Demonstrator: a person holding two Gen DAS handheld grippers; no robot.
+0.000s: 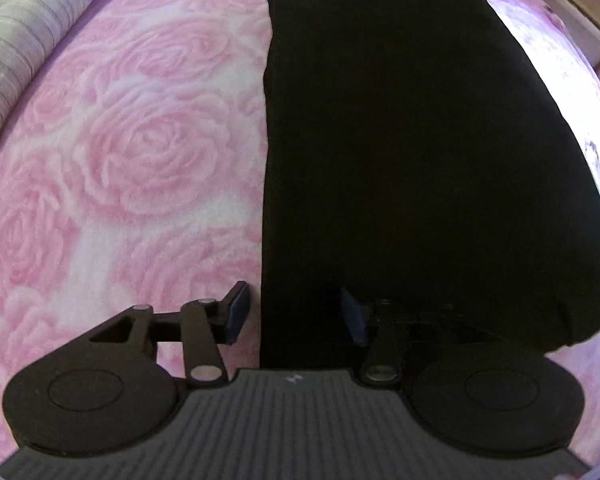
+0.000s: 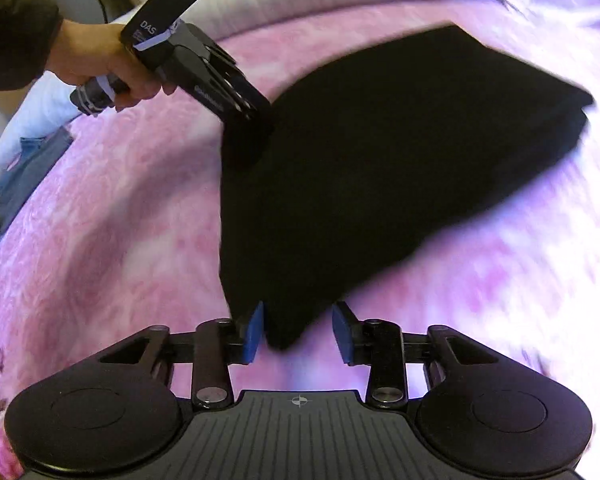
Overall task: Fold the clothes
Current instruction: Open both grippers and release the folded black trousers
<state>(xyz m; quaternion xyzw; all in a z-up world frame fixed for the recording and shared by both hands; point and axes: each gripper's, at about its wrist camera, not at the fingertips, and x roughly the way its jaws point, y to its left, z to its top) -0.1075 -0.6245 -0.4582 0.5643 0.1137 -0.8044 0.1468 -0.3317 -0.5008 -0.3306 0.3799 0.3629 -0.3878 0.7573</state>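
left wrist view: your left gripper [image 1: 296, 314] sits low over the near edge of the black cloth [image 1: 400, 152].
left jaws: wide apart. the left pad [image 1: 236, 314] is over bare blanket just beside the cloth's left edge; the right pad [image 1: 354, 316] is over the cloth. you hold nothing here that shows.
cloth: a dark folded panel lying flat on the pink blanket [image 1: 132, 160], its long left edge running straight away from you, its far end squared off.
blanket: pink rose pattern, covering the bed under the cloth.
pillow: a pale striped pillow [image 1: 24, 28] lies at the far left, apart from the cloth.
right wrist view: blurred by motion. your right gripper [image 2: 298, 332] is at the cloth's [image 2: 380, 152] near corner.
right jaws: apart, with the corner hanging between the blue pads. the left pad [image 2: 254, 332] is touching or just beside the fabric; the right pad [image 2: 342, 334] stands clear of it. not clamped.
other hand: your left hand [image 2: 100, 64] grips the handle of the left gripper [image 2: 244, 136], whose tip is down at the cloth's far-left edge; its jaws are lost against the black fabric in this view.
edge of bed: some blue denim [image 2: 20, 184] lies at the left, well apart from the cloth.
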